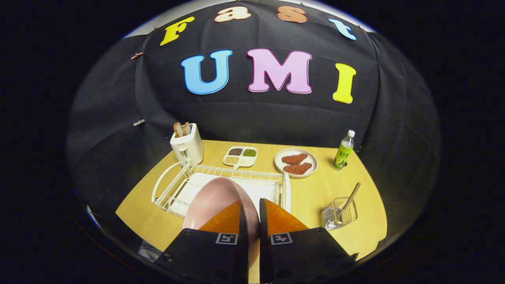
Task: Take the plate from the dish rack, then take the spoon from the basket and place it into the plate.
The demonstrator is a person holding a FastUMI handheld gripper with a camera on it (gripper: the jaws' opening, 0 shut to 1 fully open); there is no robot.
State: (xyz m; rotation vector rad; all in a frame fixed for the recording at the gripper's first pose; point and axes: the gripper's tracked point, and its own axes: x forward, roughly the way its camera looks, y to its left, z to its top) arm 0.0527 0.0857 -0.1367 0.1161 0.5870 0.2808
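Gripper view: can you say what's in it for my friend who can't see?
The gripper is shut on a pink plate over the white dish rack. Right of it, a spoon stands in a wire basket on the wooden table.

Even overhead light, counter (315, 193) bright, backdrop dim; soft shadows, sharp centre, strong fisheye bending at edges, no glare.

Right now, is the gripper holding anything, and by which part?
Yes: the gripper is shut on the pink plate, pinching its rim at the edge nearest the camera. The plate is tilted up over the dish rack.
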